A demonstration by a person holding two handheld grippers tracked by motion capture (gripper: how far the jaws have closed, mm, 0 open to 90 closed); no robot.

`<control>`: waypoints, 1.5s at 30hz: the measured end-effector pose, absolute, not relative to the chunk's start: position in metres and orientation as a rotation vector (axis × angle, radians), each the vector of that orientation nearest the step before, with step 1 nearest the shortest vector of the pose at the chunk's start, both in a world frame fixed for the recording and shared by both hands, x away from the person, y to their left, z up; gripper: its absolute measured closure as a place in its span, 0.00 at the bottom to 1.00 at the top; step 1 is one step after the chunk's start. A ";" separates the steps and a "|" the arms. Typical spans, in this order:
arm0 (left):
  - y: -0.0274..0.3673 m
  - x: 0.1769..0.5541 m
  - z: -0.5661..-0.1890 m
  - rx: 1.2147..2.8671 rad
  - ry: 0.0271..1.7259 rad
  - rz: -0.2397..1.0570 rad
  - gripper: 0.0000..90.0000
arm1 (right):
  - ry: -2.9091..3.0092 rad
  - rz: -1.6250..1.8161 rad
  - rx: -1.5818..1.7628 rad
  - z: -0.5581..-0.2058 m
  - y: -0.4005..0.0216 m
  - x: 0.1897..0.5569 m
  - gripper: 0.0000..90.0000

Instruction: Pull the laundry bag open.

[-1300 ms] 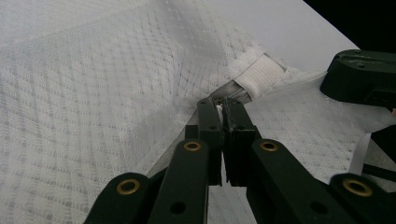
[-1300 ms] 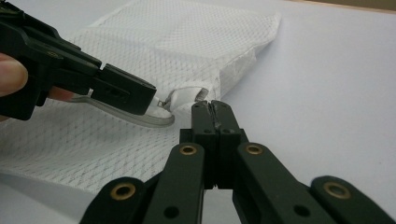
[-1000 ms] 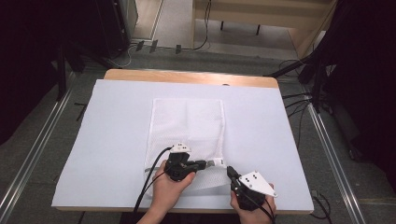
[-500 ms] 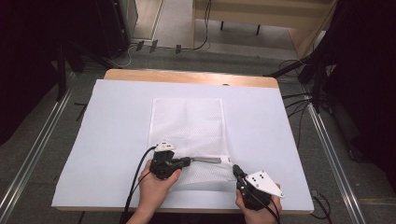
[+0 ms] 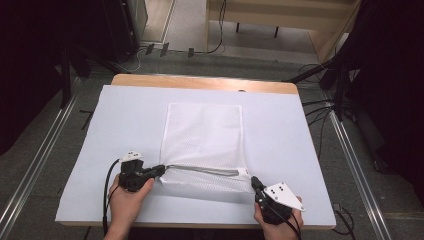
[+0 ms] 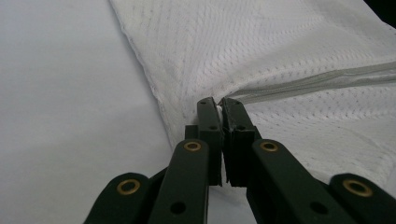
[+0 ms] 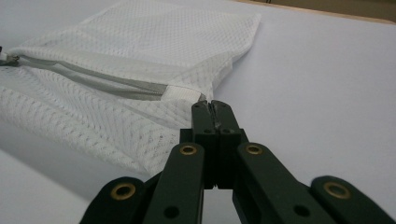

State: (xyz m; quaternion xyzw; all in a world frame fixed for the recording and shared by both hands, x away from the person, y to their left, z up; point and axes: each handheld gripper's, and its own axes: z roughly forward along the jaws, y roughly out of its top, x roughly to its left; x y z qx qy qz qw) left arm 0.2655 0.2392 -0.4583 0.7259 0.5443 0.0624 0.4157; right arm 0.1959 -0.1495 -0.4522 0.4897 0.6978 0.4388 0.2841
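A white mesh bag point(image 5: 202, 135) lies flat in the middle of the table, with a grey zipper point(image 5: 205, 171) running across its near end. My left gripper point(image 5: 162, 170) is at the zipper's left end, shut on the zipper pull; in the left gripper view the jaws point(image 6: 218, 101) pinch a small white piece where the zipper point(image 6: 317, 83) begins. My right gripper point(image 5: 254, 181) is shut on the bag's corner by the zipper's right end. In the right gripper view the tips point(image 7: 210, 105) close just past the white end tab point(image 7: 182, 92). The zipper is pulled taut between the two grippers.
A white sheet point(image 5: 125, 115) covers the table, and a wooden edge point(image 5: 200, 82) shows at the far side. Metal rails point(image 5: 350, 155) run along both sides on the floor. Cables point(image 5: 320, 107) lie on the floor beyond the right edge.
My left gripper has slid left along the zipper, from near its right end to its left end, and more grey zipper now shows. The right gripper has stayed at the corner.
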 end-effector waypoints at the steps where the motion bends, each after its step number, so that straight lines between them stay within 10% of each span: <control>1: 0.240 0.264 -0.458 1.832 1.365 0.166 0.99 | 1.868 1.171 1.312 -0.453 -0.149 0.196 1.00; 45: 0.272 0.240 -0.456 1.814 1.380 0.100 0.99 | 1.902 1.130 1.295 -0.455 -0.144 0.194 1.00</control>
